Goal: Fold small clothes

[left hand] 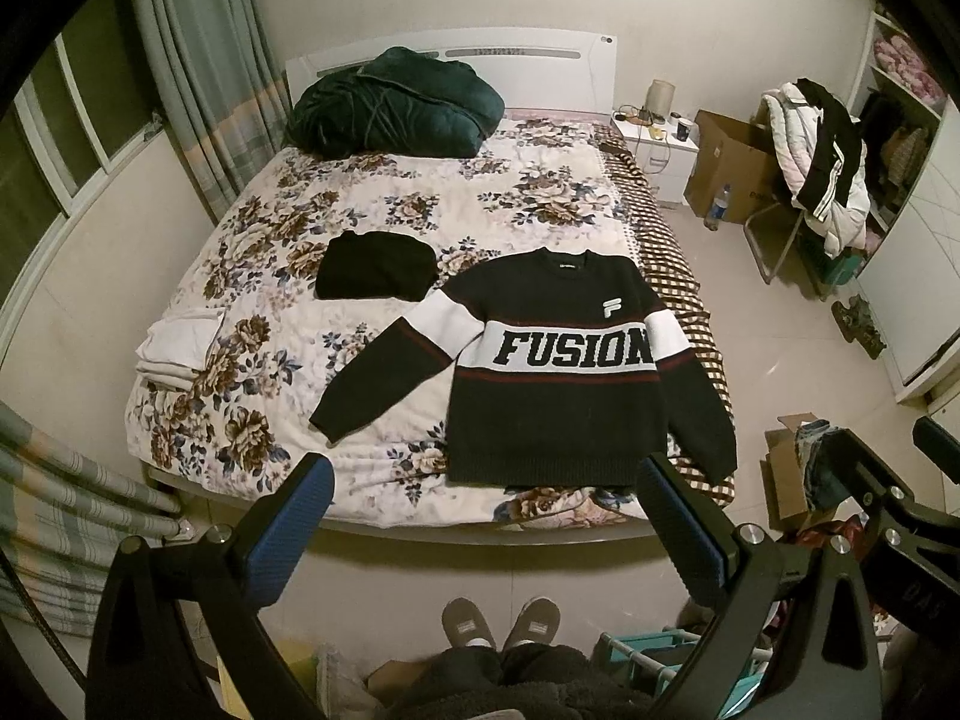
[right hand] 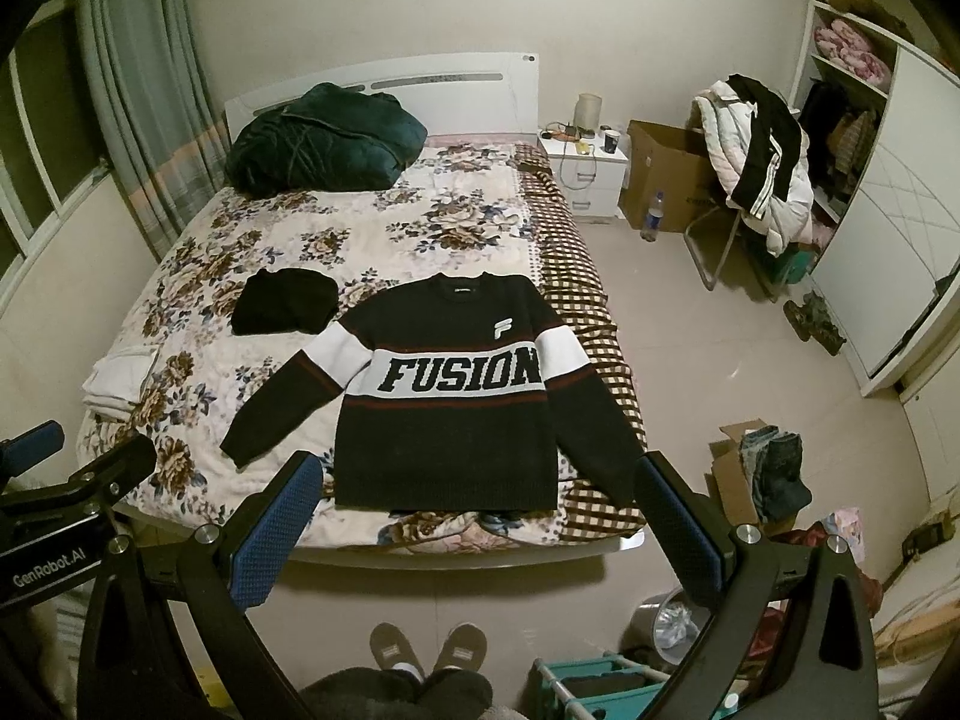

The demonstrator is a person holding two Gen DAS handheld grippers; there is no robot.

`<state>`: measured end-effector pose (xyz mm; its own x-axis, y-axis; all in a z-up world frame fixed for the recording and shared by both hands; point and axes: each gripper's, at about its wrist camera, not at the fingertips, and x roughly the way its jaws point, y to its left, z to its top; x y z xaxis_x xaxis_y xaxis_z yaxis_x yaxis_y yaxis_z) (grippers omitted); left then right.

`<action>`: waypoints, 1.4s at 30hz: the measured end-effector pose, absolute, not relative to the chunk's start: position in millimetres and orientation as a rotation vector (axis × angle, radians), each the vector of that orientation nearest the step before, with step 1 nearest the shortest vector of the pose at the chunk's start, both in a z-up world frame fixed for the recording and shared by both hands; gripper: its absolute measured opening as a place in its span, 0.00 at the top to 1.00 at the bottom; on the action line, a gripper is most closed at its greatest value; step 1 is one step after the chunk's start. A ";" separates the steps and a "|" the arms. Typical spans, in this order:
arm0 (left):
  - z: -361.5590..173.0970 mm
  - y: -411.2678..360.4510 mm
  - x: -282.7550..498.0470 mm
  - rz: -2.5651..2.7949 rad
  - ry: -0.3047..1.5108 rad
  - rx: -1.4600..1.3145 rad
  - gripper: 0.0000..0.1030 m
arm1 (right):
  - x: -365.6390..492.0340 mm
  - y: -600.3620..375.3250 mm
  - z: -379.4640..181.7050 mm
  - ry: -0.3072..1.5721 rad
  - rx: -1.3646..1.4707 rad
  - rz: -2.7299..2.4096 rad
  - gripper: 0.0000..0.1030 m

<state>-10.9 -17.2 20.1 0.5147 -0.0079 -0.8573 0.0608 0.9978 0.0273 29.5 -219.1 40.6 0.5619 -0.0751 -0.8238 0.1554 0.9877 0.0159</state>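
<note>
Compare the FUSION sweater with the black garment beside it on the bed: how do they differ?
The FUSION sweater lies spread flat with sleeves out; the black garment is already a compact folded bundle. The sweater shows a white band with lettering; the black garment looks plain. The sweater sits at the foot edge, the garment farther up. Both rest on the floral bedspread, untouched.

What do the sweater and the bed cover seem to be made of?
The sweater looks like thick knitted yarn, matte: its hem and cuffs show ribbing and the lettering seems knitted in. The bed cover looks like soft printed fabric, perhaps plush or quilted, with a flower pattern; the exact fibre cannot be told.
</note>
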 end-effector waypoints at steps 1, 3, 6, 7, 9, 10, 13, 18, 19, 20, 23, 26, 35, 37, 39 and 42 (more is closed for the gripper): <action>21.2 -18.1 -11.2 -0.041 1.029 0.057 0.00 | 29.0 -218.7 44.1 0.963 0.088 -0.137 0.00; 20.0 -16.8 -11.2 -0.042 1.028 0.054 0.00 | 28.4 -217.0 49.1 0.962 0.087 -0.136 0.00; 22.5 -17.8 -10.5 -0.042 1.026 0.054 0.00 | 26.7 -215.8 52.6 0.959 0.088 -0.137 0.00; 23.4 -17.7 -9.9 -0.042 1.026 0.054 0.00 | 28.2 -215.8 49.8 0.960 0.086 -0.136 0.00; 23.3 -16.8 -10.3 -0.043 1.026 0.054 0.00 | 28.2 -215.8 49.9 0.960 0.086 -0.138 0.00; 23.7 -16.9 -10.5 -0.044 1.025 0.052 0.00 | 28.2 -215.7 50.6 0.959 0.086 -0.137 0.00; 25.5 -17.4 -9.7 -0.046 1.024 0.053 0.00 | 28.5 -214.0 53.8 0.959 0.086 -0.139 0.00; 29.1 -19.1 -8.5 -0.046 1.022 0.050 0.00 | 27.7 -213.5 58.5 0.956 0.085 -0.139 0.00; 29.1 -19.9 -8.6 -0.045 1.022 0.052 0.00 | 27.5 -213.8 58.5 0.956 0.086 -0.140 0.00; 27.5 -17.8 -9.8 -0.046 1.021 0.050 0.00 | 27.4 -213.9 58.2 0.956 0.086 -0.138 0.00; 28.5 -18.7 -10.3 -0.045 1.019 0.050 0.00 | 27.0 -213.6 60.7 0.952 0.085 -0.139 0.00; 30.3 -18.0 -8.6 -0.046 1.018 0.049 0.00 | 28.1 -212.4 65.3 0.951 0.085 -0.140 0.00; 32.3 -16.3 -8.2 -0.047 1.017 0.048 0.00 | 24.8 -212.4 62.0 0.948 0.087 -0.135 0.00; 33.9 -17.3 -7.9 -0.045 1.013 0.049 0.00 | 23.8 -211.8 63.6 0.948 0.086 -0.135 0.00; 31.3 -14.8 -10.4 -0.047 1.014 0.048 0.00 | 23.4 -211.7 61.3 0.947 0.086 -0.135 0.00; 36.3 -13.9 -5.9 -0.047 1.013 0.048 0.00 | 21.9 -211.7 59.7 0.947 0.088 -0.137 0.00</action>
